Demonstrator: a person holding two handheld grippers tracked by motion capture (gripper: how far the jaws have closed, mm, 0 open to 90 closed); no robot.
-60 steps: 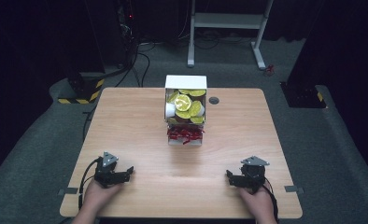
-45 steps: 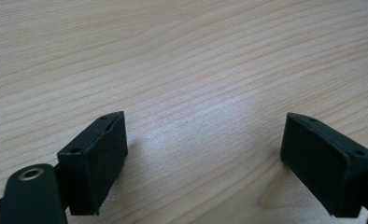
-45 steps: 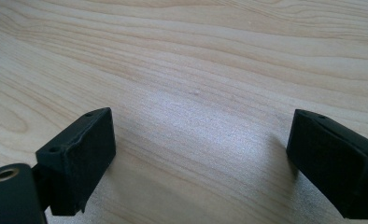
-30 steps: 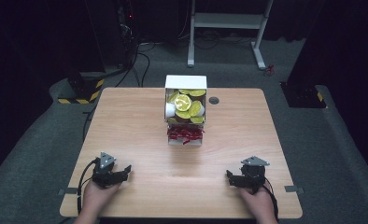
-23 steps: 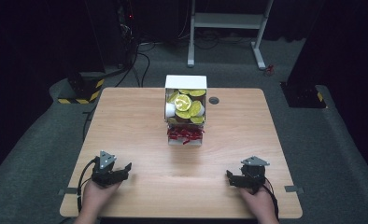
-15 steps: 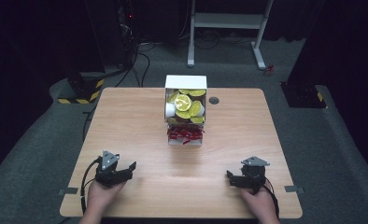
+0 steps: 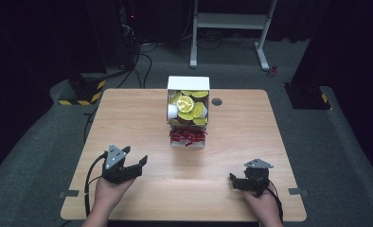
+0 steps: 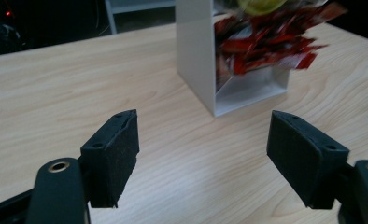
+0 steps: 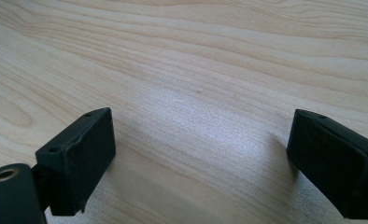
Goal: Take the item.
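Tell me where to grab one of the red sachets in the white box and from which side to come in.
Take a red sachet by a corner that pokes out of the lower shelf of the white box. That shelf's front faces the person, so come in low and level from the near side. The left tongs are open with nothing between them and look the likelier pick.

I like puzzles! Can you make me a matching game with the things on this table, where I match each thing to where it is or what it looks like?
Things:
1. red packets
2. yellow-green round packs
3. left gripper
4. right gripper

Clues:
A. top of the white box
B. jaws open just above bare wood
C. bottom shelf of the box
D. jaws open, pointing towards the box

Pairs: 1-C, 2-A, 3-D, 4-B
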